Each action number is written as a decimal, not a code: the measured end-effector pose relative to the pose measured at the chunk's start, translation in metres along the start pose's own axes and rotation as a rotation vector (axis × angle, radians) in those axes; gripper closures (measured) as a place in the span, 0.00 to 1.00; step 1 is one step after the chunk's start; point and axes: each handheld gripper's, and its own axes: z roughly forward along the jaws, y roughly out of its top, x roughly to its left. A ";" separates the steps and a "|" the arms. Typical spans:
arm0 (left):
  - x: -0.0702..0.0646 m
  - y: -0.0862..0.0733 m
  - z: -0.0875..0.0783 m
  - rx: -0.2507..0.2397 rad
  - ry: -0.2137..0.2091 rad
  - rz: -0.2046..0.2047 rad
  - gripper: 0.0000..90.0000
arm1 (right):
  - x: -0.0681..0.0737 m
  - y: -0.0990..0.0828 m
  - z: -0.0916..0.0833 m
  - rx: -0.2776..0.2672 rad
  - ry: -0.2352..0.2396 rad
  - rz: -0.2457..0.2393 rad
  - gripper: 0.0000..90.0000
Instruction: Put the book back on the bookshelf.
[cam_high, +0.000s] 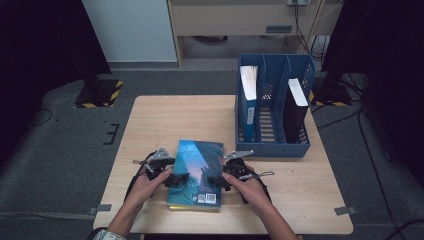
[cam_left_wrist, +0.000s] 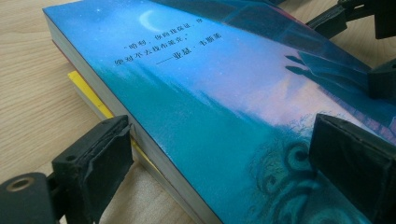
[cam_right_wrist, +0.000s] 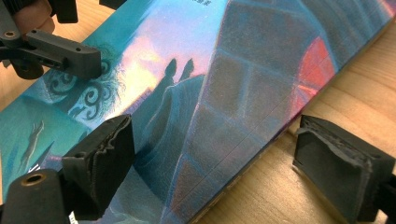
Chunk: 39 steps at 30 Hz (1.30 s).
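Observation:
A blue paperback (cam_high: 196, 172) with a night-sky cover lies flat near the table's front edge; it rests on a second book whose yellow edge (cam_left_wrist: 93, 98) peeks out beneath it. My left gripper (cam_high: 177, 179) is at the book's left side, open: one jaw stands beside the page edges and the other hovers over the cover (cam_left_wrist: 210, 116). My right gripper (cam_high: 216, 181) is at the book's right side, also open. In the right gripper view its jaws straddle the spine edge (cam_right_wrist: 261, 140), one above the cover, one above the bare wood.
A blue three-slot file rack (cam_high: 272, 145) stands at the table's right rear. A blue-covered book (cam_high: 248, 95) stands in its left slot, a black one (cam_high: 295, 107) in its right slot. Light wooden tabletop (cam_high: 165, 120) stretches behind and left of the paperback.

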 end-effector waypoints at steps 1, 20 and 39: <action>0.000 0.000 0.000 0.000 -0.002 0.002 0.06 | 0.000 0.000 0.000 0.002 0.000 0.003 0.13; -0.001 0.007 0.006 -0.001 -0.013 0.064 0.07 | -0.005 -0.001 -0.002 0.027 0.016 0.011 0.08; 0.009 0.006 0.002 -0.006 0.004 0.033 0.08 | 0.002 0.002 0.006 0.034 0.032 -0.009 0.08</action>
